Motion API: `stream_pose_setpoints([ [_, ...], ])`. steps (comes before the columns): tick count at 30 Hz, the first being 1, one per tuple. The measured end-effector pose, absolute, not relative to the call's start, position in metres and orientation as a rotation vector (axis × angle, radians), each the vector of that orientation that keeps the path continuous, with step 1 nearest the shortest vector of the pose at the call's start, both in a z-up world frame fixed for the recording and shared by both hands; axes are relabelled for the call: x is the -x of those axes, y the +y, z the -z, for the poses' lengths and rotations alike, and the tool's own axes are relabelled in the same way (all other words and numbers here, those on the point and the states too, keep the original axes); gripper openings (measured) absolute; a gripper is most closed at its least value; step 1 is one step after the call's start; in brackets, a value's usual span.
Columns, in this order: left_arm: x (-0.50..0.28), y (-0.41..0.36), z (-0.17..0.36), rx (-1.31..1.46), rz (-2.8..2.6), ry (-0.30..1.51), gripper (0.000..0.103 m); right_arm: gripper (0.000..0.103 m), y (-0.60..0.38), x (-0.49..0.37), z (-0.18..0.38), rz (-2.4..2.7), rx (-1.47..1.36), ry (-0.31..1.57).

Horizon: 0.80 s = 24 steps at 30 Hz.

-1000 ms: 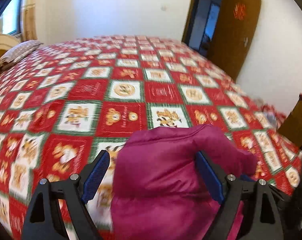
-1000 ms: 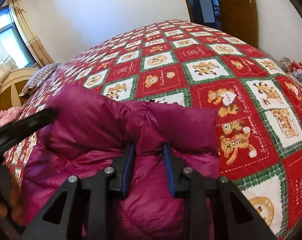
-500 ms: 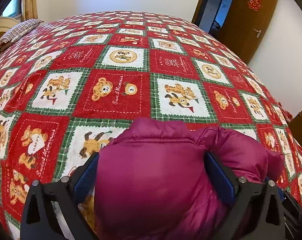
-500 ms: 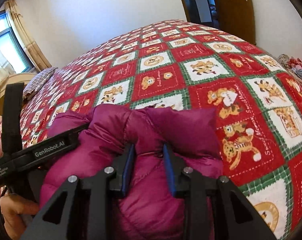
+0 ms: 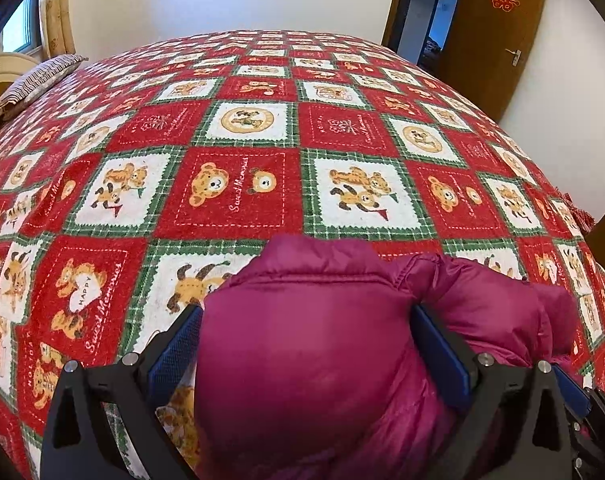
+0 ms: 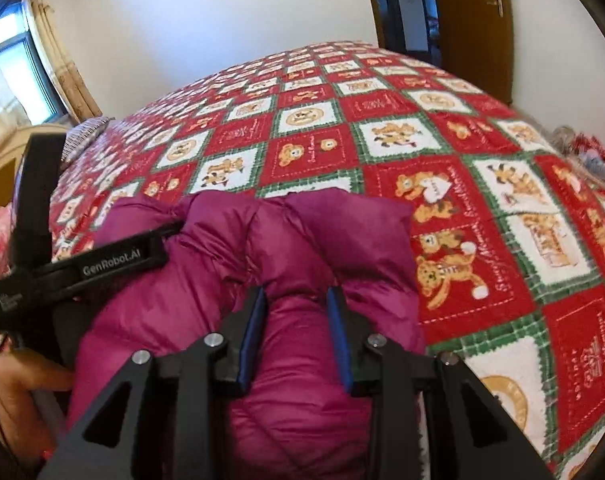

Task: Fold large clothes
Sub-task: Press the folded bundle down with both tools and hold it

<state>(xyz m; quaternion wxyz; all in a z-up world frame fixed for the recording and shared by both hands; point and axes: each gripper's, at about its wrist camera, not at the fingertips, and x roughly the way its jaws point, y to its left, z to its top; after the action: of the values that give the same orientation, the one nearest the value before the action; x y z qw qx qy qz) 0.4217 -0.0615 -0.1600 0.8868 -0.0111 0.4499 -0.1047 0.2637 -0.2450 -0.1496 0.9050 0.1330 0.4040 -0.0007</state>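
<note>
Widening since earlier, left hand-held gripper (image 5: 306,344) straddles jacket (image 5: 310,360).

Jacket (image 5: 302,360) bottom — cut off

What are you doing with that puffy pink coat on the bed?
A person is folding a puffy magenta jacket on a bed covered by a red teddy-bear blanket, with a two-finger gripper in each hand. The right gripper pinches a ridge of the jacket between its blue pads. The left gripper stands wide, a thick bundle of the jacket bulging between its fingers. The jacket lies bunched at the near edge of the bed, not yet folded flat. A striped pillow sits far off.
</note>
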Motion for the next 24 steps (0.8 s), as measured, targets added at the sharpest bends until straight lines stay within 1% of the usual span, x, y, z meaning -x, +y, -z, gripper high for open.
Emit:
stream_pose_setpoints([
  [6,-0.422,-0.060,0.160,0.037,0.219,0.942,0.102,0.033,-0.242,-0.276,0.156,0.053,-0.237,0.825],
  [11,-0.413,-0.045,0.152,0.095,0.265,0.976,0.102,0.033,-0.248,-0.274,0.156,0.039,-0.263,0.812],
  [12,-0.404,-0.040,0.146,0.110,0.267,0.972,0.102,0.033,-0.249,-0.274,0.156,0.039,-0.263,0.811],
  [15,-0.364,-0.021,0.124,0.088,0.252,0.886,0.102,0.033,-0.248,-0.274,0.156,0.042,-0.263,0.809],
  [17,-0.339,-0.014,0.119,0.071,0.262,0.860,0.102,0.033,-0.249,-0.274,0.156,0.040,-0.264,0.809],
  [19,-0.321,-0.015,0.126,0.070,0.274,0.869,0.102,0.033,-0.249,-0.274,0.155,0.037,-0.269,0.807],
  [21,-0.316,-0.019,0.146,0.066,0.263,0.882,0.102,0.034,-0.249,-0.273,0.155,0.033,-0.279,0.805],
  [24,-0.326,-0.008,0.159,0.186,0.292,0.922,0.102,0.034,-0.252,-0.273,0.155,0.031,-0.289,0.807],
])
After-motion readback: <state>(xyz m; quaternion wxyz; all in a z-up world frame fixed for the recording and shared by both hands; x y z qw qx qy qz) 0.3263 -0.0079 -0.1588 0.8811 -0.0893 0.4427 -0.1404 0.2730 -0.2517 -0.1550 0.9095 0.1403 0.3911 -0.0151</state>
